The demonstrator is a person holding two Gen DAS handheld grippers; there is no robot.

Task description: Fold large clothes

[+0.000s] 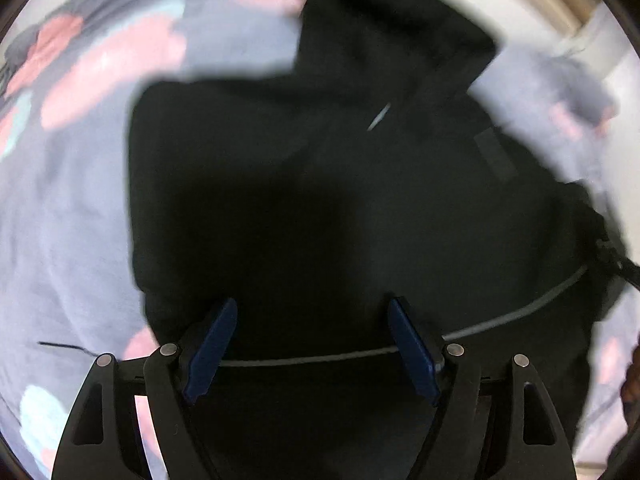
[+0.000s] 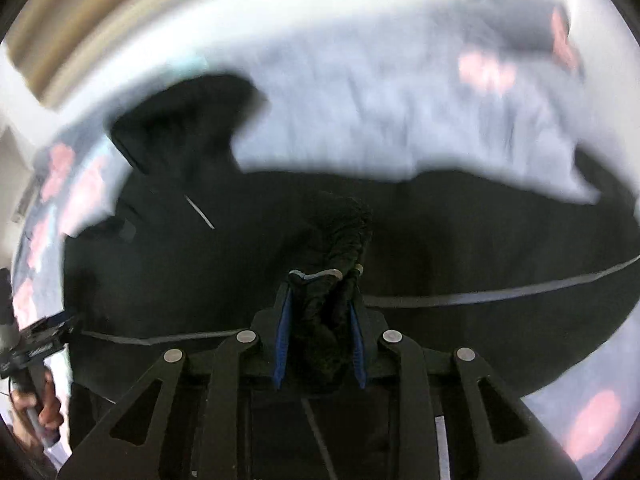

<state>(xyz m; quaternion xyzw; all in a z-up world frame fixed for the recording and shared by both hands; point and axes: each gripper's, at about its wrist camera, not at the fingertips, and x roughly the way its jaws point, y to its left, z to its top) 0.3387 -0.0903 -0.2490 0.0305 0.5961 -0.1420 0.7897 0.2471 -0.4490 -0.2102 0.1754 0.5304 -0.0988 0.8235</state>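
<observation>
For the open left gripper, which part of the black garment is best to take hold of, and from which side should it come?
A judgement: take the black garment at its near edge along the grey stripe, coming from above. The left gripper is open over flat cloth that offers no fold to pinch, while the right gripper already holds a bunched edge. The bedsheet beneath is soft.

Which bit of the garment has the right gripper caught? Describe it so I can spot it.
On the pale floral bedsheet lies a black garment. The right gripper pinches a bunched black fold with a thin light-edged hem, unlike the flat cloth around it.
</observation>
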